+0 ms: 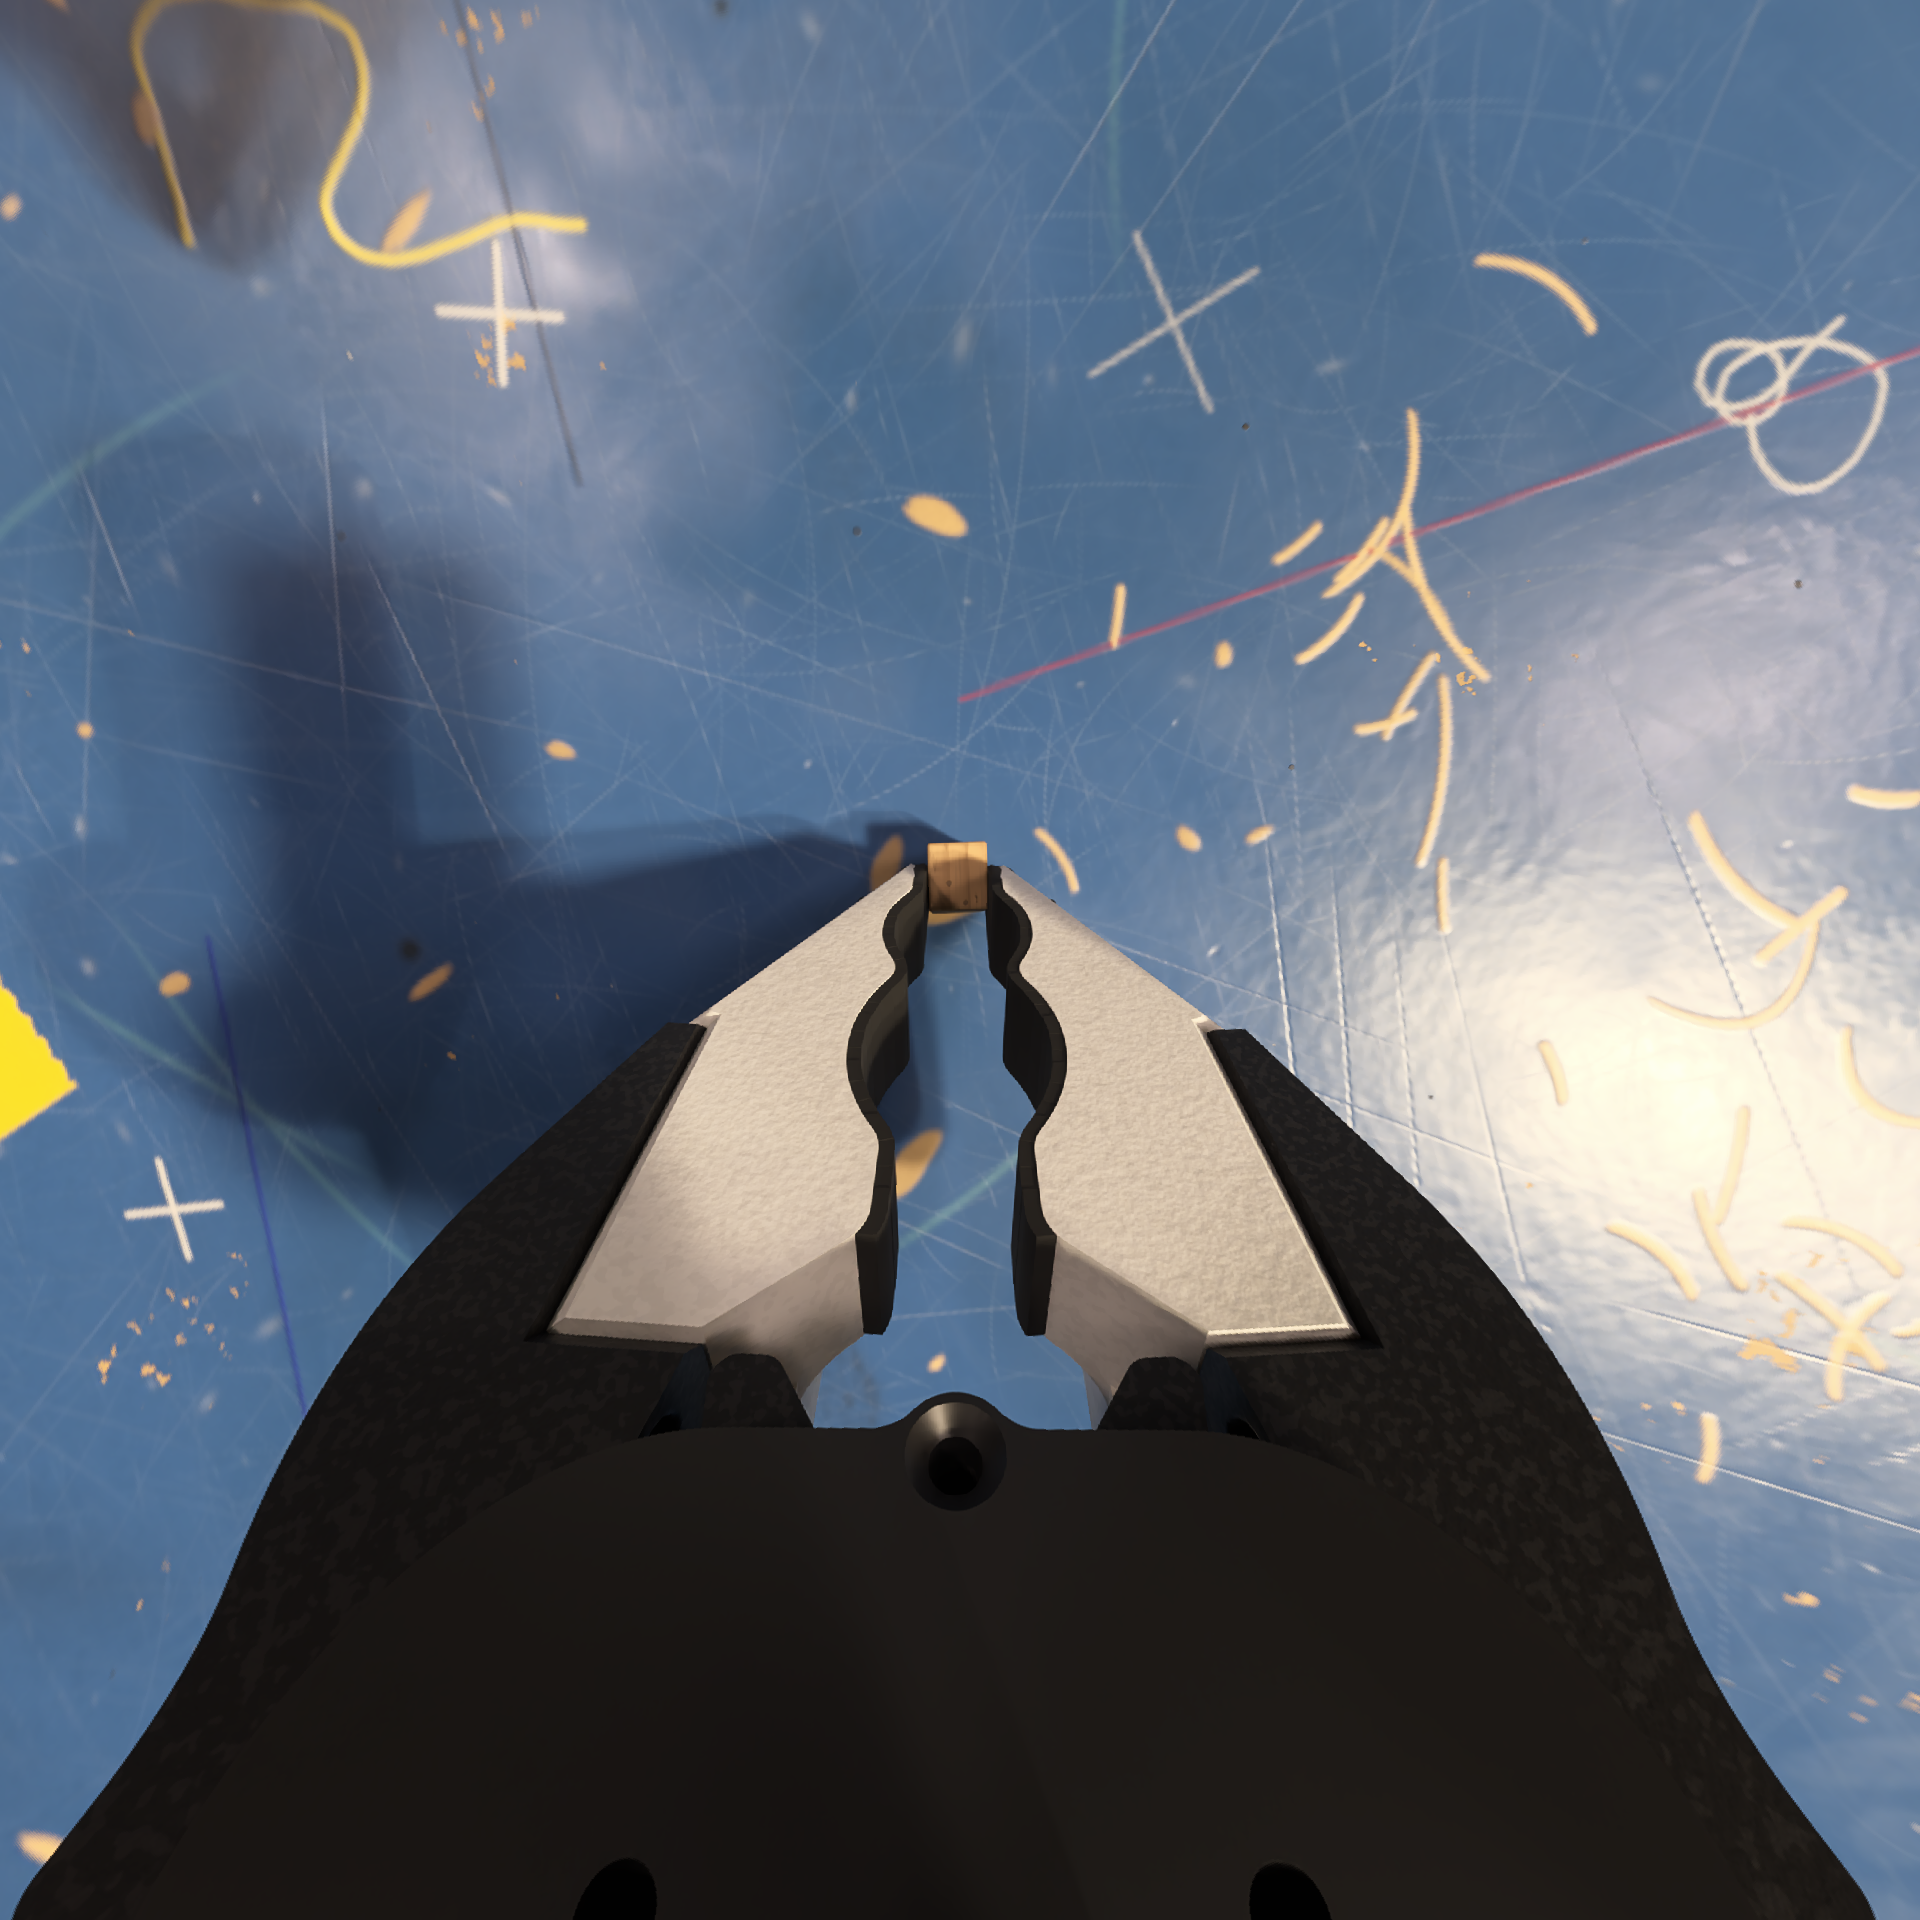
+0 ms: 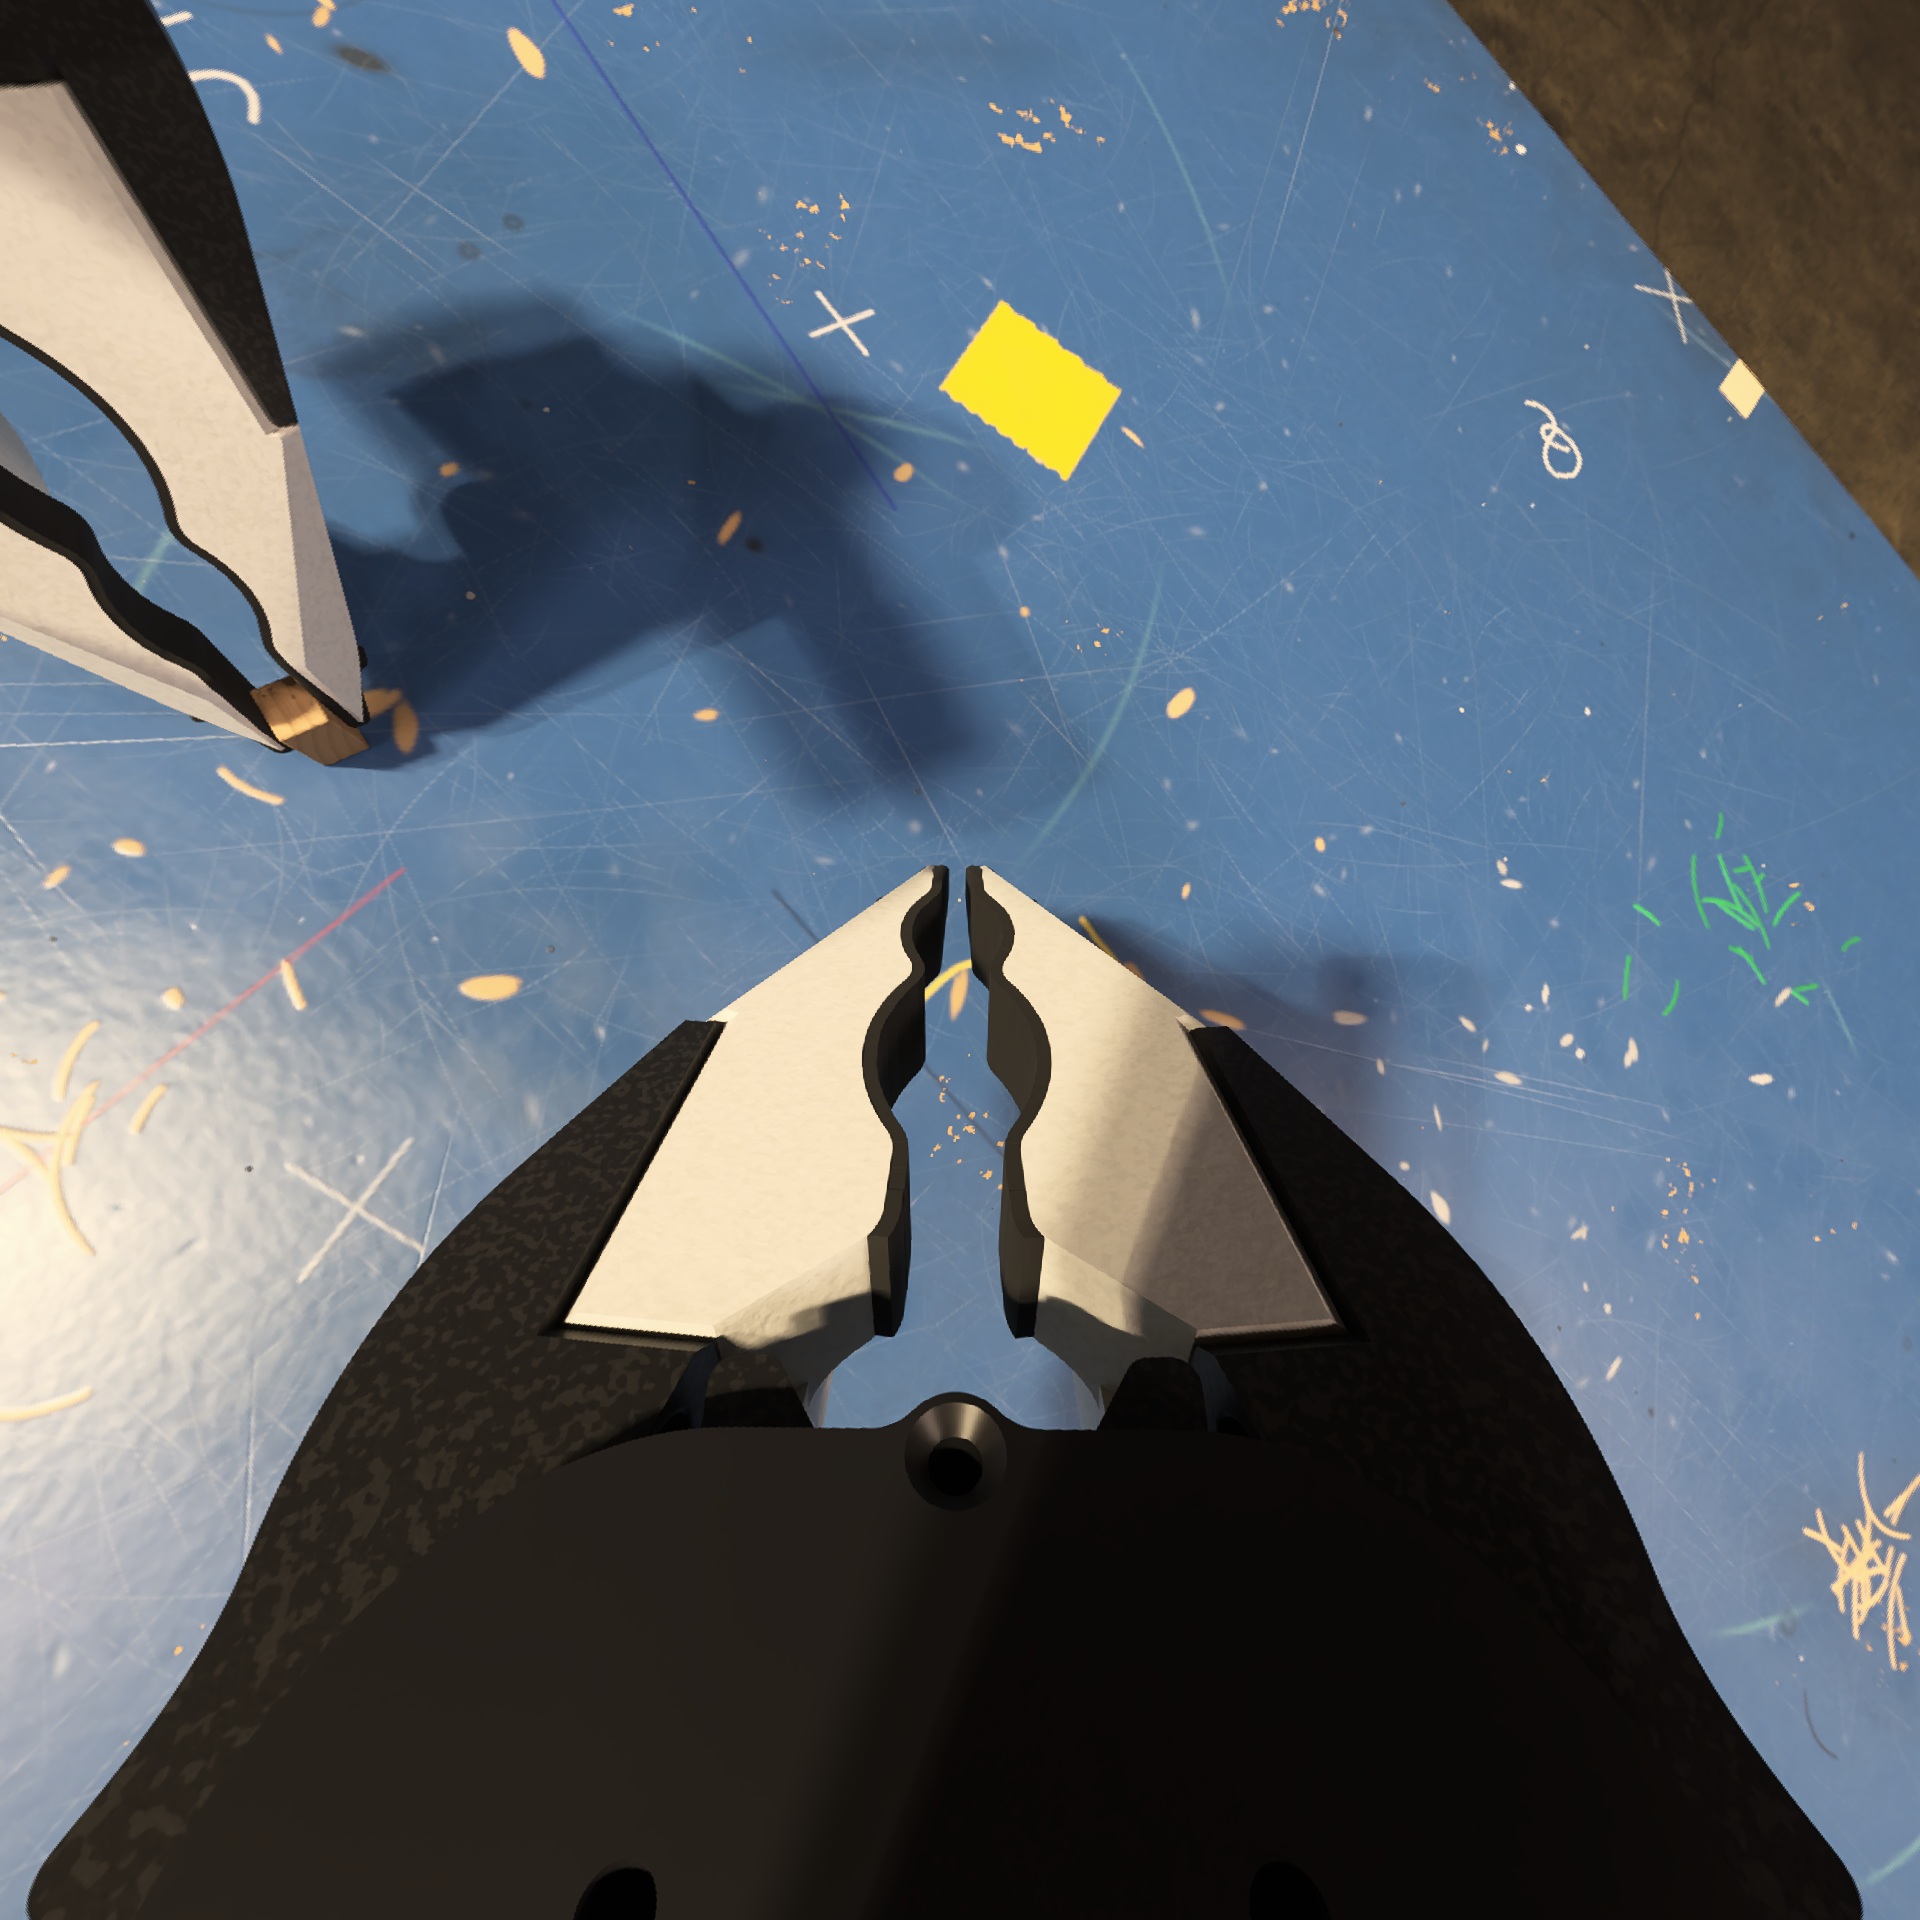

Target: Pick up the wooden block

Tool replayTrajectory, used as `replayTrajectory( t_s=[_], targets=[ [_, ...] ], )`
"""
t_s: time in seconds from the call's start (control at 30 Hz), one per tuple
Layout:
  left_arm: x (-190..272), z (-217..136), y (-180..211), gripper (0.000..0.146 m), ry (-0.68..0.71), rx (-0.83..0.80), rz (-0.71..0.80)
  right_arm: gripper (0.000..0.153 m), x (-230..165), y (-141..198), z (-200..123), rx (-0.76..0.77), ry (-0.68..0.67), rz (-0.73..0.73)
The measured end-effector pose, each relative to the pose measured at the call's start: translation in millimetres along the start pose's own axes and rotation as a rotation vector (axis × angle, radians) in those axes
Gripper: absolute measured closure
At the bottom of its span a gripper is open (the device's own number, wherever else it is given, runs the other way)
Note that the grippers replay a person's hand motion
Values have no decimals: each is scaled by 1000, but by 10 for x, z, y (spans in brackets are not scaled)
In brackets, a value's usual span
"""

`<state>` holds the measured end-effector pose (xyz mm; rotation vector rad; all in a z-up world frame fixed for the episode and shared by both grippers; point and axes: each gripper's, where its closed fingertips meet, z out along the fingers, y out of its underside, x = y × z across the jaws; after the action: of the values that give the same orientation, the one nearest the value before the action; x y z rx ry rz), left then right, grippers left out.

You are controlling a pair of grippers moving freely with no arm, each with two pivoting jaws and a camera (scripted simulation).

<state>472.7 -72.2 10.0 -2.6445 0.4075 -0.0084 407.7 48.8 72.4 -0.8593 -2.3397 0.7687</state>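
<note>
A small light wooden block (image 1: 957,878) sits between the fingertips of my left gripper (image 1: 957,883), which is shut on it. In the right wrist view the same block (image 2: 312,719) shows at the left, pinched at the tips of the left gripper (image 2: 301,717), low at the blue table surface (image 2: 1247,623); I cannot tell whether it touches the table. My right gripper (image 2: 957,878) is shut and empty, hovering over the table to the right of the block.
A yellow rectangular patch (image 2: 1031,390) lies flat on the table beyond the right gripper; its corner shows in the left wrist view (image 1: 26,1070). The table edge (image 2: 1704,343) runs diagonally at the upper right, with brown floor beyond. Scratches and chalk marks cover the surface.
</note>
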Motion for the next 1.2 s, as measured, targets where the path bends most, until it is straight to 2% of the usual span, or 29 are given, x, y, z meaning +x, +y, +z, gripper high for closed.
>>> replayTrajectory(
  t_s=[0.2,0.33,0.43,0.5,0.67,0.9,1.07,1.2],
  targets=[
    [71,-52,62,136,61,-206,-119,150,-88,32,-33,9,-33,0],
    [197,-148,97,136,279,-361,-324,149,-214,111,-43,12,-138,31],
    [246,-236,98,136,442,-435,-412,149,-363,125,-72,42,-264,78],
    [291,-307,111,136,557,-482,-444,149,-526,84,-126,78,-406,137],
    [328,-376,130,136,762,-538,-463,150,-1024,-122,-358,154,-924,344],
    [298,-274,269,136,889,-640,-540,151,-1551,-254,-255,51,-1232,570],
    [291,-265,279,136,959,-654,-557,150,-1691,-241,-11,-46,-1218,591],
    [274,-264,289,136,985,-685,-565,150,-1686,-261,63,-80,-1241,629]
  ],
)
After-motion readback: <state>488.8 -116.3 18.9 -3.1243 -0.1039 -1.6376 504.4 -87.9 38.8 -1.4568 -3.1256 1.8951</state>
